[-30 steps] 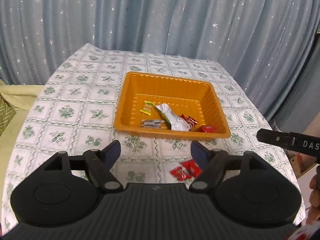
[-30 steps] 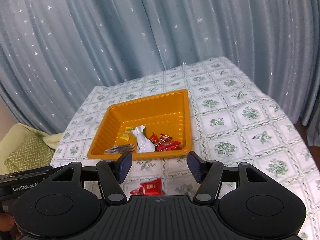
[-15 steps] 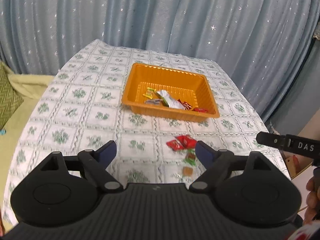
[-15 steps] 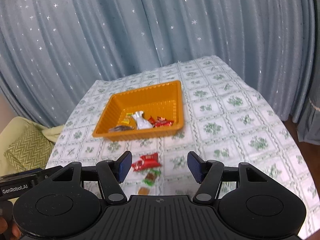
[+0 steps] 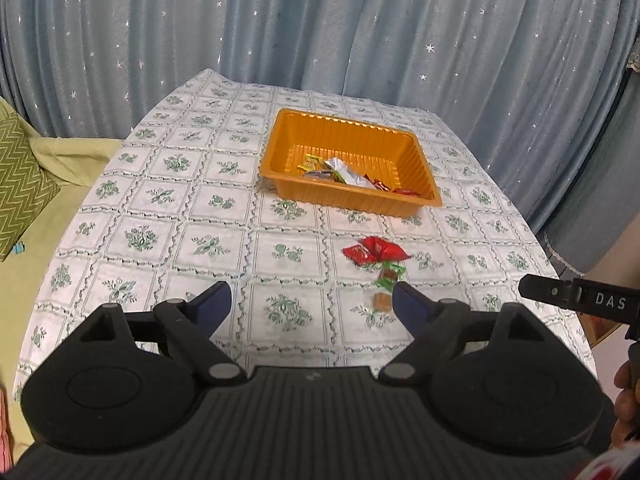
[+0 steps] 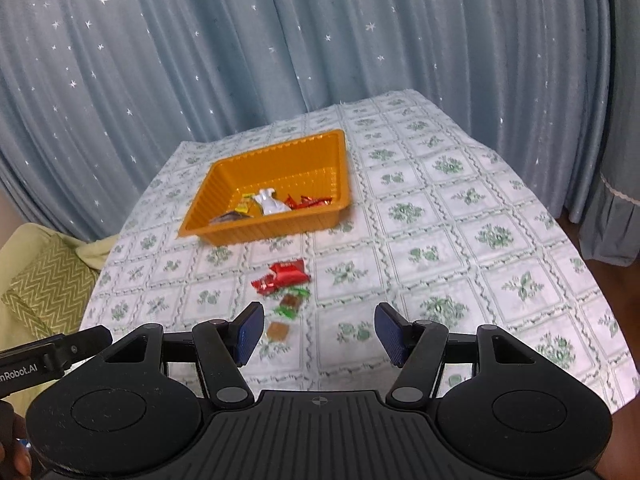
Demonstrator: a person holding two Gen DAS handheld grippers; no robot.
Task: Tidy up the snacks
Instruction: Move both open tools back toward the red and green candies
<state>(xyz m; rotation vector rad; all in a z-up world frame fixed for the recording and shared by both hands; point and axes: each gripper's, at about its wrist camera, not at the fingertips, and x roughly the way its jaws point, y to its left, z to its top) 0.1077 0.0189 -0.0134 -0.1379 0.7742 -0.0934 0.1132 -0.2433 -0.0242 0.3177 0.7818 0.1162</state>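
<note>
I see the loose snacks on the tablecloth (image 5: 168, 216) between the orange tray (image 5: 348, 200) and the table's near edge: two red packets (image 5: 374, 253), a green-wrapped sweet (image 5: 390, 274) and a small brown caramel (image 5: 382, 302) closest to me. More wrappers lie along the tray's near wall: yellow, silver-white and red ones.

My left gripper (image 5: 310, 300) hangs tilted down over the near edge, jaws spread wide with nothing between them. Its right fingertip (image 5: 408, 306) cuts across the edge of the caramel in that view, so I cannot tell whether they touch. My right gripper (image 6: 319, 334) is tilted down likewise, jaws about half apart and empty, with the caramel (image 6: 279, 330) just beside its left pad (image 6: 250, 332).

The tray's near wall hides the lower parts of the wrappers inside; print on the red packets is unreadable. The right wrist view shows the caramel clear of any finger and the left gripper's body (image 6: 48, 356) at lower left; the left view catches the right gripper's body (image 5: 580, 300) and fingers of a hand (image 5: 626, 396) at the right edge.
</note>
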